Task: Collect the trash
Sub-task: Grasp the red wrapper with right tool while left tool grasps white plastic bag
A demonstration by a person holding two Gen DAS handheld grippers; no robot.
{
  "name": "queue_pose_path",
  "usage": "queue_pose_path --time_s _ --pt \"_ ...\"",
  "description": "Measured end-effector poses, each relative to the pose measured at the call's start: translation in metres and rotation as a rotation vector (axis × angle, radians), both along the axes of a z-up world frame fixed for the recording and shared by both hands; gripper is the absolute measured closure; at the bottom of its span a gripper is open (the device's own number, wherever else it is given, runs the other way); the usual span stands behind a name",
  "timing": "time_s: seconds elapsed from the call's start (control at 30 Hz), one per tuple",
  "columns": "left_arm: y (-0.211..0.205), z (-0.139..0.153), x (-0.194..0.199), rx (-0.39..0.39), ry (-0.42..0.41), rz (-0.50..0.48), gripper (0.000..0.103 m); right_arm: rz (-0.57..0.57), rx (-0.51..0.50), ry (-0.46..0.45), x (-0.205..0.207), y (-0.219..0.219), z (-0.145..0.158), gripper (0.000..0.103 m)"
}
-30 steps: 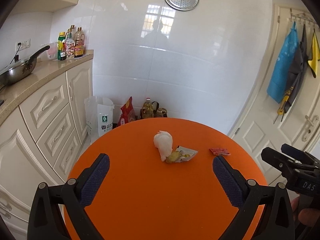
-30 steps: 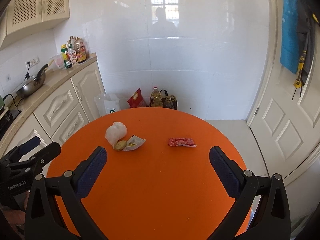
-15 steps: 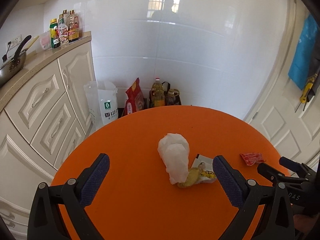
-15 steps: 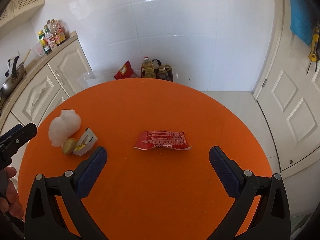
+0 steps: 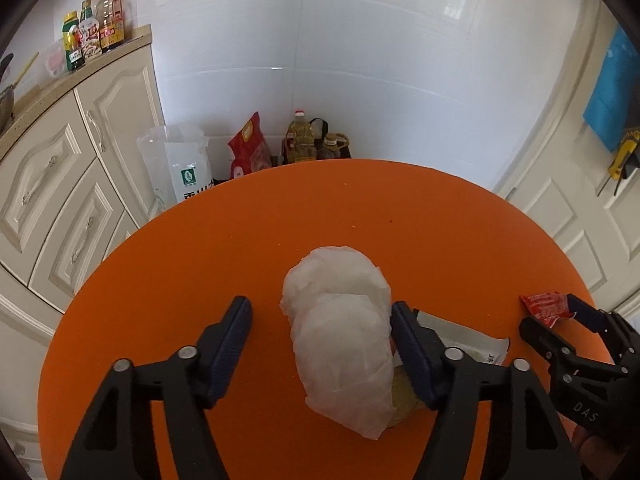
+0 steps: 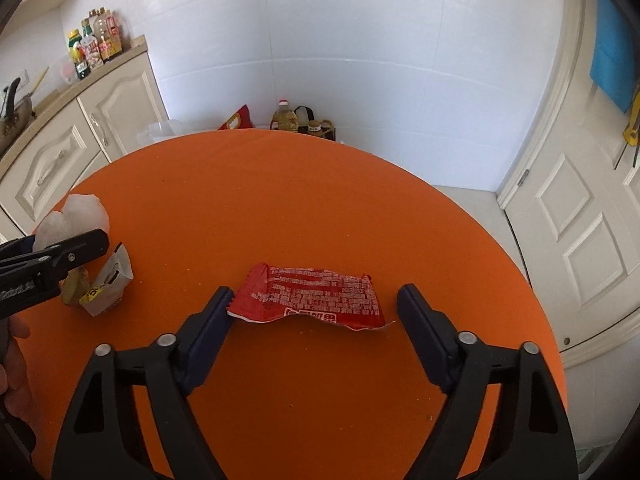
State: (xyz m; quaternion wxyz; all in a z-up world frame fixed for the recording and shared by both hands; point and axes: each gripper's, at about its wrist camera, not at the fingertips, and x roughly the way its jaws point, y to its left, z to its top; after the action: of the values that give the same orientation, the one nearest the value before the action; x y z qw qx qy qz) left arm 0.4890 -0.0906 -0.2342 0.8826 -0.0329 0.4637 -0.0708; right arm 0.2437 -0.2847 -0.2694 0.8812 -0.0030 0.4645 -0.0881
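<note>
1. Left wrist view: the left gripper (image 5: 322, 316) is closing around one crumpled white tissue (image 5: 340, 336) on the orange table (image 5: 200, 264). Its right pad touches the wad; the left pad is apart, nothing clamped. One torn white packet (image 5: 472, 344) lies just beside.
2. On the floor one white bag (image 5: 180, 164), one red bag (image 5: 250, 148) and one oil bottle (image 5: 300, 136); contents of the bags cannot be told.
3. Right wrist view: the right gripper (image 6: 314, 304) is closing over one red wrapper (image 6: 316, 296); left pad touches it, right pad apart.
</note>
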Motion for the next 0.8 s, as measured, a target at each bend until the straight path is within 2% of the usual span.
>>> queue_pose_path --time_s 0.03,0.13,0.2,0.3,0.5,0.8 --pt "0.0 0.0 0.007 -0.026 0.004 -0.002 0.061 0.006 -0.001 -0.006 0.0 0.001 0.001 0.03" --pt "0.001 0.0 0.029 -0.048 0.005 0.011 0.062 0.02 0.002 -0.008 0.0 0.002 0.002 0.039" --pt "0.002 0.003 0.038 -0.044 -0.015 0.022 0.062 0.026 0.016 -0.013 -0.001 0.001 0.004 0.056" --pt "0.001 0.009 0.05 -0.039 -0.041 0.03 0.063 0.031 0.044 -0.008 -0.005 -0.003 0.006 0.065" --pt "0.003 0.02 0.07 -0.038 -0.081 0.029 0.063 0.039 0.085 -0.007 -0.022 -0.003 0.01 0.067" --pt "0.0 0.024 0.045 -0.058 -0.119 0.002 0.063 0.063 0.117 -0.026 -0.058 0.005 0.023 0.071"
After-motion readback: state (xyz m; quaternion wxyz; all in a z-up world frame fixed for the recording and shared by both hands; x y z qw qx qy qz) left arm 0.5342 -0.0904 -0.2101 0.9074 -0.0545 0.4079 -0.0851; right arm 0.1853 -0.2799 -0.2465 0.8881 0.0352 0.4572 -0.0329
